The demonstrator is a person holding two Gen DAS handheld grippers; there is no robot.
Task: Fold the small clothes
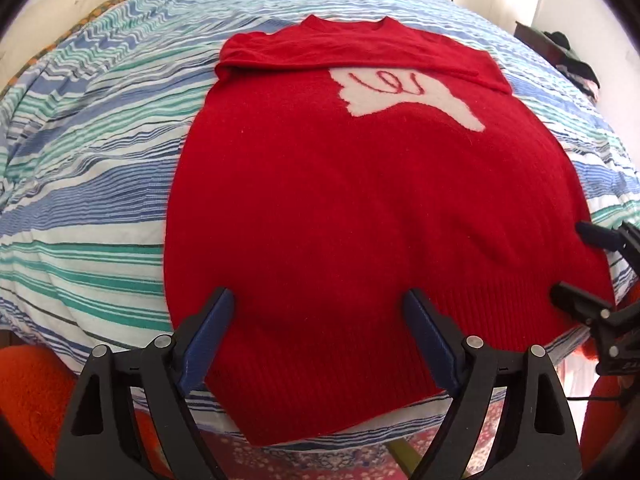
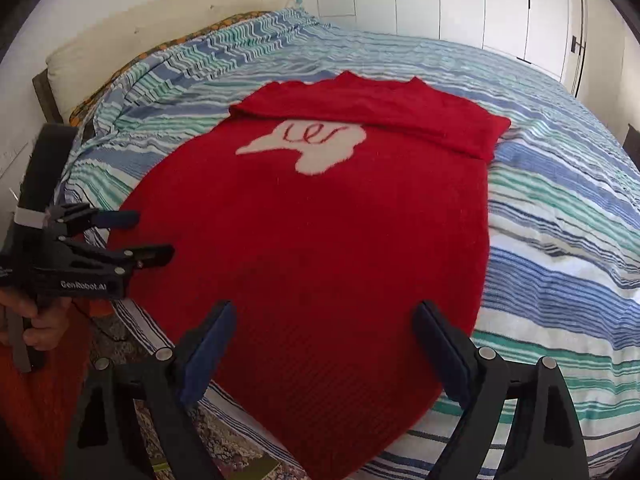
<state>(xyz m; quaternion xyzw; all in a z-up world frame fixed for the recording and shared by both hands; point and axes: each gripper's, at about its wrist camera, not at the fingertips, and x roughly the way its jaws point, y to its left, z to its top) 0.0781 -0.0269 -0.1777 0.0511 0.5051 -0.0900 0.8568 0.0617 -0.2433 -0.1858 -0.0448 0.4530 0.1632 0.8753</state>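
A red knitted sweater with a white patch lies flat on the striped bed, both sleeves folded across its chest below the collar. It also shows in the right wrist view. My left gripper is open and empty, hovering over the ribbed hem near the bed's front edge. My right gripper is open and empty over the hem's other side. Each gripper shows in the other's view: the right gripper at the right edge, the left gripper at the left, held by a hand.
The bed cover has blue, green and white stripes. A pillow lies at the head against the wall. White wardrobe doors stand behind. A patterned rug and orange fabric lie below the bed's front edge.
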